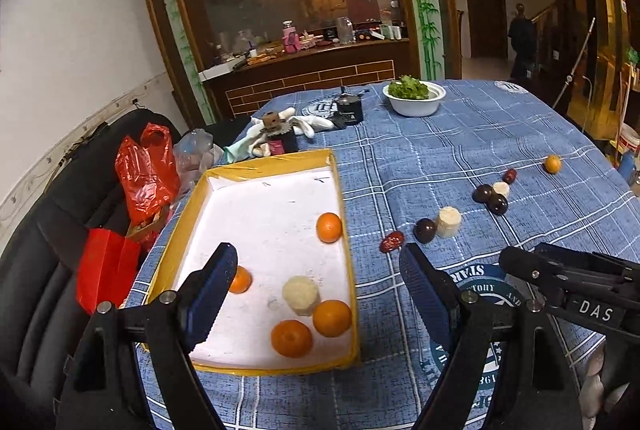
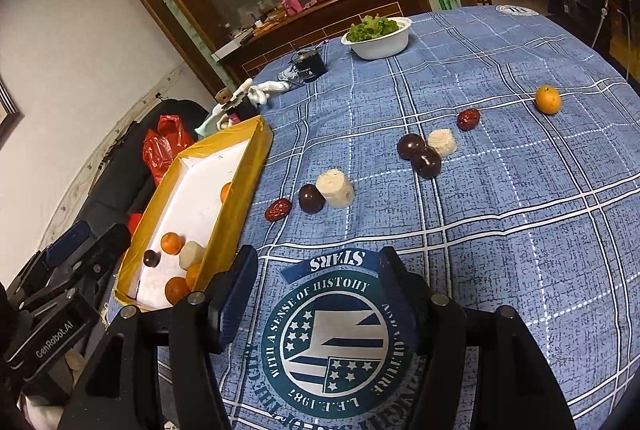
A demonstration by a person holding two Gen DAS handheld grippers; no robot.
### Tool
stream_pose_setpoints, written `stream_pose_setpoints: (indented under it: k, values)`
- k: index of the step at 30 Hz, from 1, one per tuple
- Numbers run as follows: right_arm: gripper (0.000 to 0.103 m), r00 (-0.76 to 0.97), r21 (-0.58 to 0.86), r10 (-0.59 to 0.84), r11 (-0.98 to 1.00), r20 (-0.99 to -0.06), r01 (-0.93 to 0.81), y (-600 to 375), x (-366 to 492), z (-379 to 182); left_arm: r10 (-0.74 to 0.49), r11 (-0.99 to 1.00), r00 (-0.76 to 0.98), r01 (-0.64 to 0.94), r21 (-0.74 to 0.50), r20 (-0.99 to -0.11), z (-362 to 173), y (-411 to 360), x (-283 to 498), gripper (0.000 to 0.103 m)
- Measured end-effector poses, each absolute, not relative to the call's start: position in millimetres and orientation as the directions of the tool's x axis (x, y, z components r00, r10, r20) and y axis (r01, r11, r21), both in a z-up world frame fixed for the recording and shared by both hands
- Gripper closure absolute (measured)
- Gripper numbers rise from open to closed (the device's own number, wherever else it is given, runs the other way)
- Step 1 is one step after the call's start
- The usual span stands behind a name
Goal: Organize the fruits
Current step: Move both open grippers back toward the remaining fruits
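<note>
A yellow-rimmed tray (image 1: 344, 213) with a white floor sits on the blue tablecloth; it also shows in the right wrist view (image 2: 244, 185). It holds several oranges (image 1: 329, 227), a pale cylinder piece (image 1: 301, 295) and a dark round fruit (image 2: 151, 258). My left gripper (image 1: 316, 290) is open and empty above the tray's near end. My right gripper (image 2: 320, 294) is open and empty over the round printed emblem. Loose on the cloth lie red dates (image 2: 278, 209), dark fruits (image 2: 311, 198), pale cylinders (image 2: 335, 188) and one orange (image 2: 548, 99).
A white bowl of greens (image 2: 378, 35), a dark jar (image 2: 310, 66), white gloves (image 1: 308, 123) and small items stand at the table's far side. Red bags (image 1: 146, 173) lie on a black seat left of the table. The right gripper's body (image 1: 576, 286) shows beside my left.
</note>
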State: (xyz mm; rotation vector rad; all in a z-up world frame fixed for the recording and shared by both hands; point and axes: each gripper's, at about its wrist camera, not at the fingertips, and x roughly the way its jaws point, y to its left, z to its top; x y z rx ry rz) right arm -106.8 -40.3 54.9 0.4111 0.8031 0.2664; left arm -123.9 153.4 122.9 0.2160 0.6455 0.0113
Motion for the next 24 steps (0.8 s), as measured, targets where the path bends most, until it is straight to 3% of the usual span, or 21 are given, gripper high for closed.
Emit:
stream_pose_setpoints:
  k: [24]
  values:
    - [0.035, 0.644, 0.451, 0.374, 0.891, -0.667, -0.050, -45, -103, 40, -0.025, 0.991, 0.706, 0.113, 0.077, -0.707, 95, 162, -102, 0.021]
